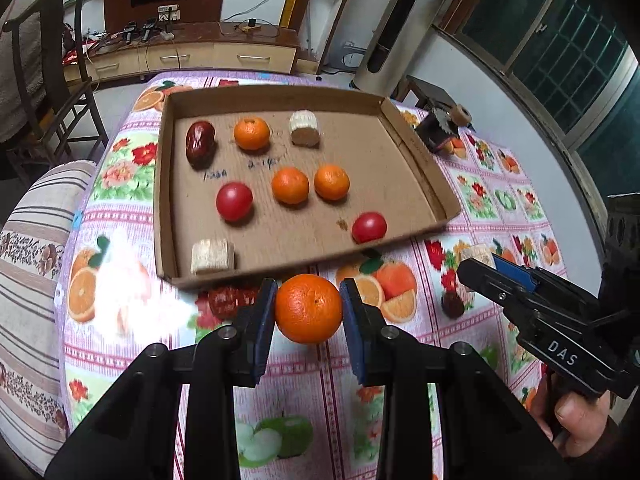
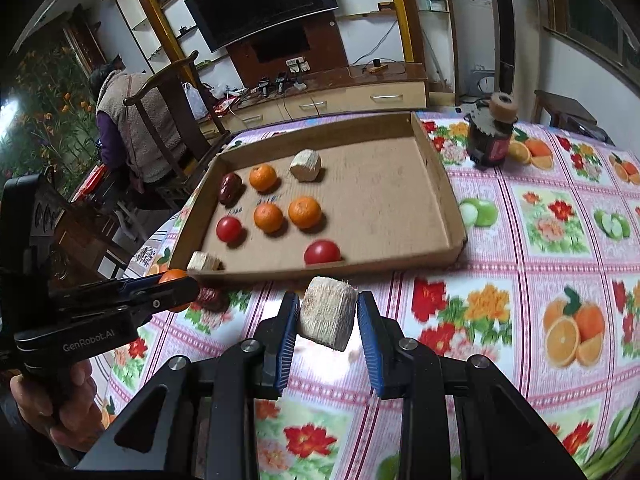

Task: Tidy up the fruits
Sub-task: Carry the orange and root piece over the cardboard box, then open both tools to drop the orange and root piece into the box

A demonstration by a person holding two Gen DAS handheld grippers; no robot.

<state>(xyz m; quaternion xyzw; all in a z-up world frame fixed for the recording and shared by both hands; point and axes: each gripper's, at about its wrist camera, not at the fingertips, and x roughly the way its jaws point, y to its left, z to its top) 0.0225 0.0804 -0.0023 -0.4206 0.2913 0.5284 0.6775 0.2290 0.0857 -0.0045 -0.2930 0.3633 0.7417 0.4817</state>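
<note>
My left gripper (image 1: 308, 304) is shut on an orange (image 1: 309, 309), held above the tablecloth just before the near wall of the cardboard tray (image 1: 416, 148). My right gripper (image 2: 328, 316) is shut on a pale sugarcane chunk (image 2: 327, 318), also held just before the tray (image 2: 440, 184). In the tray lie three oranges (image 1: 290, 185), two tomatoes (image 1: 234, 201), a dark red date (image 1: 199, 144) and two cane chunks (image 1: 212, 257). A second date (image 2: 211, 298) lies on the cloth beside the tray. The left gripper also shows in the right wrist view (image 2: 172, 286).
A dark jar with a roll on top (image 2: 491, 136) stands on the fruit-print cloth right of the tray. A wooden chair (image 2: 176, 120) and a seated person (image 2: 132, 128) are beyond the table's far left edge. A striped cushion (image 1: 32, 264) lies left.
</note>
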